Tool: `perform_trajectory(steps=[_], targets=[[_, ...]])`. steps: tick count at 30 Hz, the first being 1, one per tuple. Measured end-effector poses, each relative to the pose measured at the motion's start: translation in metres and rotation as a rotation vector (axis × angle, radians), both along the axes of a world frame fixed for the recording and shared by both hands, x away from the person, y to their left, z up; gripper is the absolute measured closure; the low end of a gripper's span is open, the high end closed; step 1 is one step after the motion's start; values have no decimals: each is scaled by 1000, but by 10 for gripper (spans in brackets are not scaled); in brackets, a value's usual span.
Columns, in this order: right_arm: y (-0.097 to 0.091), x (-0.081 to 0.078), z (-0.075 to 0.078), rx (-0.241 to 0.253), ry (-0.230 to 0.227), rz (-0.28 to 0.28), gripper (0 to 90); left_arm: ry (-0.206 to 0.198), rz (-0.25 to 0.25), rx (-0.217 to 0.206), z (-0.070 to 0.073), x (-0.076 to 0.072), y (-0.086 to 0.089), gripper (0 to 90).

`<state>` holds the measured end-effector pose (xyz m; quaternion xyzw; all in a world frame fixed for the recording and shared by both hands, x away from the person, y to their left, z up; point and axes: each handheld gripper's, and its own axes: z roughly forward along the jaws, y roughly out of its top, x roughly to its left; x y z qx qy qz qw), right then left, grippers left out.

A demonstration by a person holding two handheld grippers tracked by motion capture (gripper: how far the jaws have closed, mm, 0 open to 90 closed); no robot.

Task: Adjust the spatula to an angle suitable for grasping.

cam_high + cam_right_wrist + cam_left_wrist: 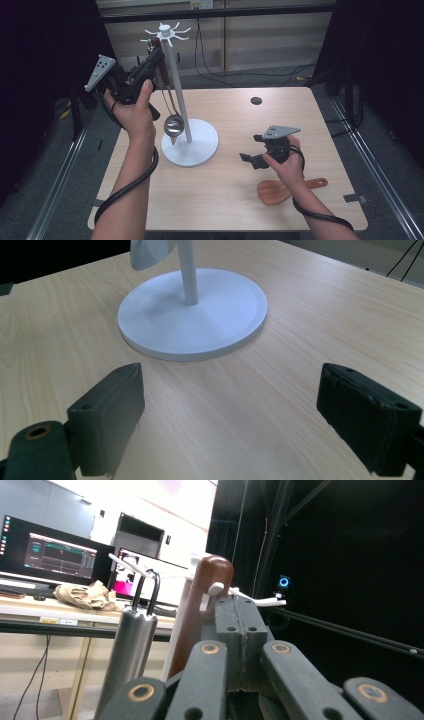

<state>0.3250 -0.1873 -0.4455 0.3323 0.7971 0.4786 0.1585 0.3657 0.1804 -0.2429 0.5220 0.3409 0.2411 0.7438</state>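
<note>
Forearms, two, entering from the bottom edge of the high view, each hand carrying a gripper with a trailing black cable.

Item: wooden table (225,200), light grain, with a small dark round fitting (256,100) near its far edge.

Item: white utensil stand (189,142), round base, slim upright pole, spoked hook crown (166,33) at the top. It serves as the one holder on the table. Hanging from it: a metal ladle (173,125), bowl low beside the pole and just above the base; a brown wooden-handled utensil (200,605), its rounded handle top at a white hook.

Item: wooden spatula (280,190), lying flat on the table near the person's edge, partly covered by the right hand.

Obscured: the lower end of the wooden-handled utensil is hidden behind the left gripper; what kind of tool it is cannot be told. The ladle shows cut off at the top of the right gripper view.

Left gripper (239,615): raised at the stand's crown, jaws together, pads meeting edge to edge just beside the brown handle; whether anything is pinched between them cannot be made out.

Right gripper (230,415): low over bare table, short of the stand's base, jaws wide apart, nothing between them.
</note>
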Motion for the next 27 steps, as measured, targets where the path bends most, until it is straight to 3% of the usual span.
perform_trajectory(steps=[5,11,17,27], targets=[[-1,-1,0,-4,-2,1,112,9,-15,13,-7,-3,-1,900],[-5,-3,-1,-10,2,-9,113,17,-37,58,-21,-10,-6,871],[-9,-7,-1,-23,6,-15,112,34,-79,102,-39,-16,-15,832],[-22,-14,-2,-24,8,-44,112,97,-123,150,-81,-20,-24,779]])
